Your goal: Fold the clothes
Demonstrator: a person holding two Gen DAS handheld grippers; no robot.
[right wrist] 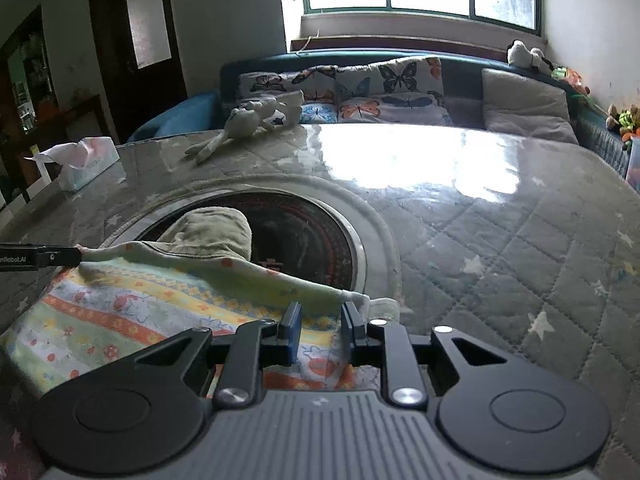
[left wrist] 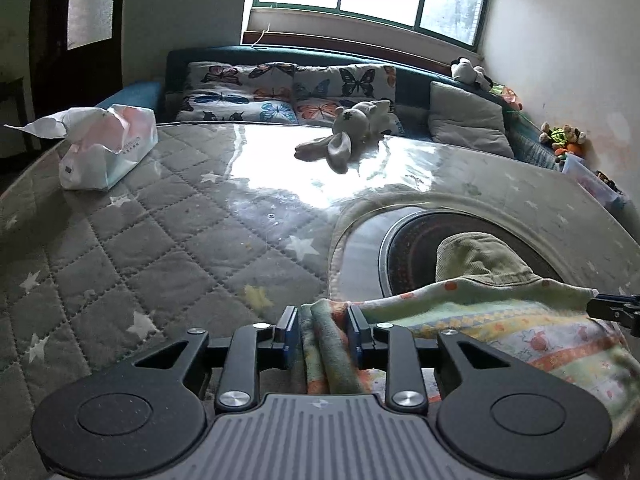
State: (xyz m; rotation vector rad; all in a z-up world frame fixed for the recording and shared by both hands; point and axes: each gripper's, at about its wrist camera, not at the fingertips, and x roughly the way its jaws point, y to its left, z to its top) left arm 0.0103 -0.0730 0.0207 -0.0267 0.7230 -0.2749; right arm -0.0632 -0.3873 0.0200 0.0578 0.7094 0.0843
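Note:
A small patterned garment (left wrist: 500, 324) with pastel stripes and an olive-green hood (left wrist: 476, 256) lies on the covered table, over the round inset hob. My left gripper (left wrist: 322, 326) is shut on a bunched corner of the garment (left wrist: 320, 344). My right gripper (right wrist: 320, 326) is shut on the opposite corner of the same garment (right wrist: 168, 304), whose edge is stretched between the two grippers. The hood (right wrist: 212, 232) points away from me. The left gripper's fingertips (right wrist: 60, 257) show at the left edge of the right wrist view, the right's fingertips (left wrist: 612, 307) at the right edge of the left view.
The table (left wrist: 168, 240) has a quilted star cloth under clear plastic. A round dark hob (right wrist: 304, 232) sits in it. A tissue pack (left wrist: 106, 146) and a plush rabbit (left wrist: 352, 128) lie farther back. A sofa with butterfly cushions (left wrist: 288, 88) is behind.

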